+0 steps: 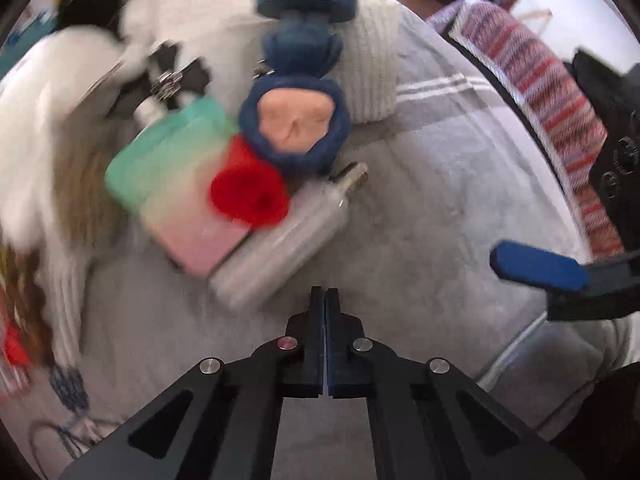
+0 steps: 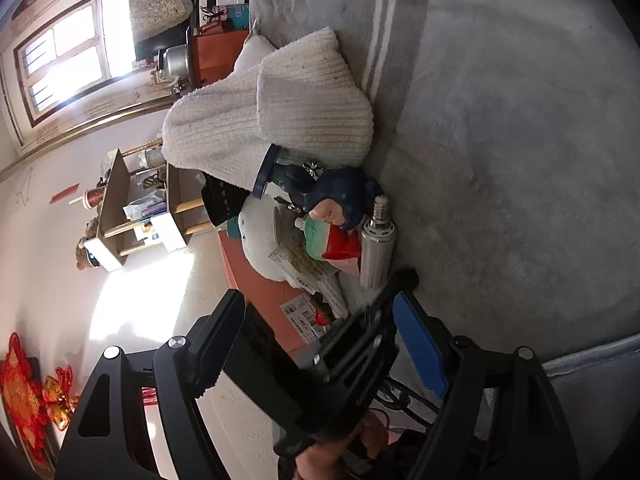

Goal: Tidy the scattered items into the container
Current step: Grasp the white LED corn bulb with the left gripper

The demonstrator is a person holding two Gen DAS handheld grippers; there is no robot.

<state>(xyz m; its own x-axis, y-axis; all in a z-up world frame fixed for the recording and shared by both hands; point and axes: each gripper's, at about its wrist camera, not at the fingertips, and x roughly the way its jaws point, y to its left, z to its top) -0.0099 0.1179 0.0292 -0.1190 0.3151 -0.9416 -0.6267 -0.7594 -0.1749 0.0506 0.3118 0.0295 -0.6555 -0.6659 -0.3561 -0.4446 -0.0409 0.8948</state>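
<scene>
Scattered items, among them a silver bulb (image 1: 280,248), a pastel pouch (image 1: 176,184), a red knitted piece (image 1: 250,194) and a blue doll (image 1: 298,124), are seen heaped together on a grey blanket (image 1: 440,200), just ahead and left of the left tongs (image 1: 325,294). The left tongs are pressed together on nothing, their tips hovering just short of the bulb's base. The right tongs (image 2: 320,344) are spread wide, one blue-padded finger visible off to the right of the left pair; nothing is gripped between them, though the left rig's black body crosses that view. No container can be identified with certainty in either view; a striped fabric object (image 1: 560,112) lies further right.

The bulb is judged the likeliest casualty: round and smooth, it could be nudged by the clenched tips and rolled across the soft blanket. The doll, resting on the pouch and red piece, could be toppled if the pile is disturbed from below. Motion blur suggests a quick approach, which would raise both risks.
</scene>
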